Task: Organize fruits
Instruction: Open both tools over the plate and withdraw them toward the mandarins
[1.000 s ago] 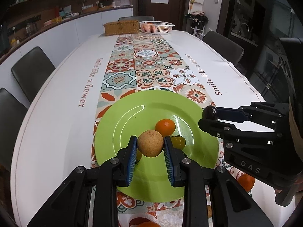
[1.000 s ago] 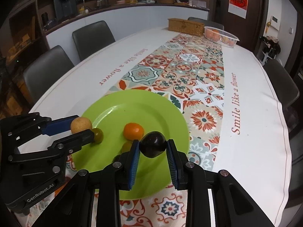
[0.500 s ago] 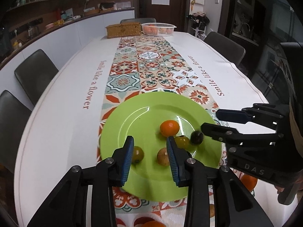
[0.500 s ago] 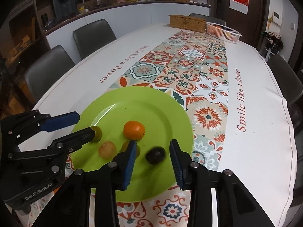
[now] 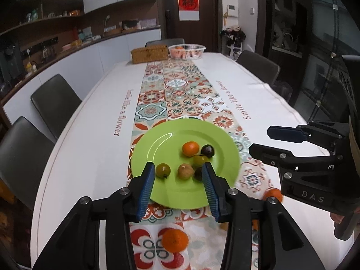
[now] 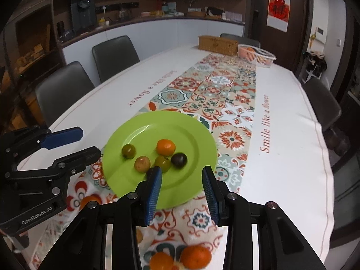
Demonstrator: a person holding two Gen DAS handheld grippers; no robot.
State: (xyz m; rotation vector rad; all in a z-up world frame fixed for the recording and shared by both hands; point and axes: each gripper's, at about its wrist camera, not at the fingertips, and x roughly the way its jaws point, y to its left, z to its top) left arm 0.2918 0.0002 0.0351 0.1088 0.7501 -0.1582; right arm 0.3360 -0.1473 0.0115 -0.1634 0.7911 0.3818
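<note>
Nearest, right wrist view: two oranges (image 6: 180, 261) lie blurred on the patterned runner (image 6: 216, 94) at the bottom edge, below the right tool (image 6: 181, 181). Left wrist view: one orange (image 5: 175, 240) on the runner between the arms of the left tool (image 5: 178, 177), another orange (image 5: 273, 195) partly hidden at 4 o'clock of the plate.

Left tool: released, blue pads spread, nothing between them; tips over the near rim of the green plate (image 5: 157, 139). Right tool: likewise released and empty, tips over the plate's near rim.

Plate contents, left wrist view:
- green fruit (image 5: 163, 170) at 8 o'clock
- tan round fruit (image 5: 185, 172) at 6 o'clock
- dark fruit (image 5: 198, 173) just beside it, partly hidden by the right pad
- yellow-green fruit (image 5: 200, 159) near centre, touching the dark plum (image 5: 207, 150) at 2 o'clock
- small orange (image 5: 190, 148) just beside the plum

Plate sits on the runner, on the white tabletop (image 5: 94, 135).

Far end, 12 o'clock: wicker box (image 5: 149, 54) and white basket (image 5: 187, 50) holding orange fruit, side by side. Dark chairs (image 5: 55, 99) along the tabletop's edges.
</note>
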